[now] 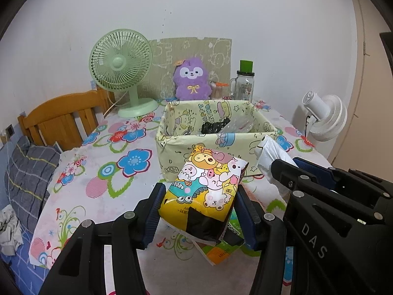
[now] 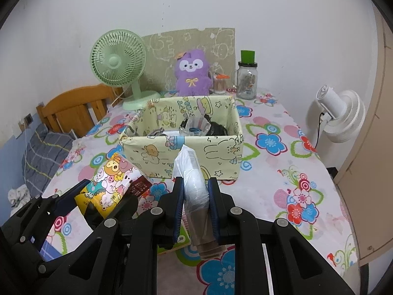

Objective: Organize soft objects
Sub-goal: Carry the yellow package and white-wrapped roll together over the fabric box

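Note:
My left gripper (image 1: pixel 199 211) is shut on a yellow cartoon-print tissue pack (image 1: pixel 208 186) and holds it above the table, in front of the pale yellow fabric box (image 1: pixel 172 147). The pack also shows in the right wrist view (image 2: pixel 110 184). My right gripper (image 2: pixel 195 206) is shut on a white plastic-wrapped packet (image 2: pixel 194 186), held just short of the box (image 2: pixel 186 152). The packet shows in the left wrist view (image 1: pixel 270 154). The box holds black and clear plastic items (image 2: pixel 203 127). A purple plush toy (image 2: pixel 192 73) sits behind the box.
A green desk fan (image 1: pixel 122 68) stands at the back left and a glass jar with a green lid (image 1: pixel 244 83) at the back right. A white fan (image 2: pixel 343 118) stands off the table's right edge. A wooden headboard (image 1: pixel 61 118) and grey bedding (image 1: pixel 27 172) lie at the left. A flat green package (image 1: pixel 221 253) lies under my left gripper.

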Tool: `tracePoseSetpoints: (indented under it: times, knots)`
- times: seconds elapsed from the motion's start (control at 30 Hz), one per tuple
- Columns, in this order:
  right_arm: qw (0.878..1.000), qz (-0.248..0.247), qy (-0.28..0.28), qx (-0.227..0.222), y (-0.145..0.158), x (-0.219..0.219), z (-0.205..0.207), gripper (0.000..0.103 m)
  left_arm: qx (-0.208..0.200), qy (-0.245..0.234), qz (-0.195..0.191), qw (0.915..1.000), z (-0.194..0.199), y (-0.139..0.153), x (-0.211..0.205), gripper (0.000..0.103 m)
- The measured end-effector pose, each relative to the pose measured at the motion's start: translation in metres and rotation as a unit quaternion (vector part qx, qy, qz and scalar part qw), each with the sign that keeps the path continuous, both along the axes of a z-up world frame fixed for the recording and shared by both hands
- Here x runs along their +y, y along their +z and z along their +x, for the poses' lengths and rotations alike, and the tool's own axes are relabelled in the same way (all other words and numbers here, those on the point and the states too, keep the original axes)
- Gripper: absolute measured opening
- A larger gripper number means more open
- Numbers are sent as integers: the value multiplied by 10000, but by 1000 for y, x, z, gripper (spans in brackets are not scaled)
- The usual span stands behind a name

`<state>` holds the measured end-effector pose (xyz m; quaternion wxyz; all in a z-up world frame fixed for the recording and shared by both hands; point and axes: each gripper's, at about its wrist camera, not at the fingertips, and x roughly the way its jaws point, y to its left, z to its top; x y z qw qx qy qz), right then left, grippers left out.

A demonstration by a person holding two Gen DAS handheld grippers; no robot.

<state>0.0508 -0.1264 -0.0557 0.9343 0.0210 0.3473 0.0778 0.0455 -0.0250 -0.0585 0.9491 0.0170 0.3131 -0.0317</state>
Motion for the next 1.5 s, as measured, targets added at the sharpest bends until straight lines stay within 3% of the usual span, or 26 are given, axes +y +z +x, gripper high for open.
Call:
tracePoseSetpoints:
  times: [0.67, 1.5]
  knots:
    - [9996, -2, -58, -274, 41, -2, -5, 22, -257, -84, -21, 9996, -1, 37, -2, 58]
    - [9995, -2, -91, -296, 54, -5, 29, 22, -292, -135, -15, 9995, 40, 55, -8, 58]
